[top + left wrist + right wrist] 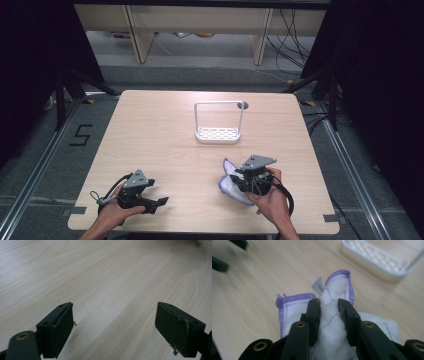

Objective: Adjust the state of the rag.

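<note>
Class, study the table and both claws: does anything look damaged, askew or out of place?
Yes. The left claw has a torn, fraying pad. The purple-edged cloth lies crumpled, pinched in the right claw. The white rack stands upright.

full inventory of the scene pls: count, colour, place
cloth: 1, white with purple edging and a small white tag, near right part of the table, pinched by the right hand-held gripper
rack: 1, white, perforated base with a tall wire loop handle, centre far part of the table
table: 1, light wood
left hand-held gripper: 1, black, jaws wide apart, low over the table's near left, holding nothing
right hand-held gripper: 1, black, jaws closed on a fold of the cloth
hands: 2, one on each gripper, near edge
</note>
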Demonstrator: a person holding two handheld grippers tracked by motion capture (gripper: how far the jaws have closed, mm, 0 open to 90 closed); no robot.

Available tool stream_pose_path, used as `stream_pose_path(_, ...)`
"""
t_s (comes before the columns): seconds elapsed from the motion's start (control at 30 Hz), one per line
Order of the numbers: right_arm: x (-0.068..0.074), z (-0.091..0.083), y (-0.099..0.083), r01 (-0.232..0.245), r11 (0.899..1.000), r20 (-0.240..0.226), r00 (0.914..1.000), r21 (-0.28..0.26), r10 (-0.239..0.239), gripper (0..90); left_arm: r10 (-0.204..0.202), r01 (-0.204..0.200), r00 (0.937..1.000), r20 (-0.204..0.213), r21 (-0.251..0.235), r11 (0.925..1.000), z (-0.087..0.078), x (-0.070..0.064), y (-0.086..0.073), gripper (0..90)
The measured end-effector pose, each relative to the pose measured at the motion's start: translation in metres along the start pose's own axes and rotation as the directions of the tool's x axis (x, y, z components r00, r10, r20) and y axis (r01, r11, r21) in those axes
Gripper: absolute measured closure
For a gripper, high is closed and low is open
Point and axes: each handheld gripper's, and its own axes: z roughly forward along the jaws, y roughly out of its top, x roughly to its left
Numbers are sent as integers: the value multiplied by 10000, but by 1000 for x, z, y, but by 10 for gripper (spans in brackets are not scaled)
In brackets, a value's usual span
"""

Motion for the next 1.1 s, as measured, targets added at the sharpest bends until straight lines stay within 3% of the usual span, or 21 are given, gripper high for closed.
stream_pose_path(0.1,6,-6,14,98,9986,-289,9995,-525,-114,719,-95,95,10000,9,-145,9998,0,0,0,149)
stream_pose_path(0.13,12,-10,28,189,9956,-619,9978,-920,-246,719,27,-28,10000,6,42,10000,-2,3,1,149)
stream_pose_path(0.17,12,-10,28,189,9956,-619,9978,-920,-246,719,27,-28,10000,6,42,10000,-2,3,1,148)
stream_pose_path(0.2,18,-8,40,337,9915,-861,9953,-1258,-448,720,75,-75,9999,-121,-18,10000,-4,5,1,148)
stream_pose_path(0.27,25,2,48,602,9896,-1032,9919,-1303,-739,719,-133,133,9999,1,-117,9998,-4,6,1,149)
stream_pose_path(0.33,31,19,52,788,9912,-1188,9887,-1060,-913,718,-318,318,9995,-3,-256,9992,-4,7,0,149)
stream_pose_path(0.37,31,19,52,788,9912,-1188,9887,-1060,-913,718,-318,318,9995,-3,-256,9992,-4,7,0,149)
stream_pose_path(0.4,36,43,49,966,9935,-1262,9866,-596,-1034,716,-320,319,9995,-62,-228,9992,-5,7,0,148)
stream_pose_path(0.47,39,68,41,1038,9946,-1092,9886,-38,-1035,709,-302,298,9994,-154,-282,9992,-5,7,0,149)
stream_pose_path(0.53,37,89,32,1441,9874,-1065,9849,649,-1368,697,-281,276,9995,-166,-292,9992,-5,7,0,149)
stream_pose_path(0.57,37,89,32,1441,9874,-1065,9849,649,-1368,697,-262,257,9996,-128,-319,9992,-5,8,0,149)
stream_pose_path(0.6,37,103,23,1527,9823,-777,9864,1087,-1447,671,-184,182,9998,-59,-176,9997,-6,7,1,149)
stream_pose_path(0.63,37,103,23,1527,9823,-777,9864,1087,-1447,671,-184,182,9998,-59,-176,9997,-6,7,1,149)
stream_pose_path(0.7,35,105,21,1569,9806,-547,9870,1176,-1513,540,118,-118,9997,-194,-4,9999,-6,7,1,150)
stream_pose_path(0.77,35,102,24,1669,9793,-261,9860,1142,-1649,494,21,-23,9999,-144,-79,10000,-5,6,1,150)
stream_pose_path(0.8,38,91,30,1746,9807,277,9837,882,-1776,456,-143,140,9998,-111,-244,9996,-4,5,2,150)
stream_pose_path(0.83,38,91,30,1746,9807,277,9837,882,-1776,456,-143,140,9998,-111,-244,9996,-4,5,2,150)
stream_pose_path(0.87,45,81,37,1875,9806,218,9817,572,-1890,462,-123,122,9999,-84,-187,9998,-5,6,2,150)
stream_pose_path(0.93,50,77,40,1884,9807,50,9820,517,-1889,471,-161,158,9998,-121,-231,9996,-5,6,2,150)
stream_pose_path(0.97,61,76,44,1967,9799,-436,9798,347,-1951,489,-198,196,9997,-111,-232,9995,-5,7,2,150)
stream_pose_path(1.1,81,91,41,2404,9686,-1168,9657,636,-2320,536,-26,23,9996,-276,-135,9999,-8,10,2,150)
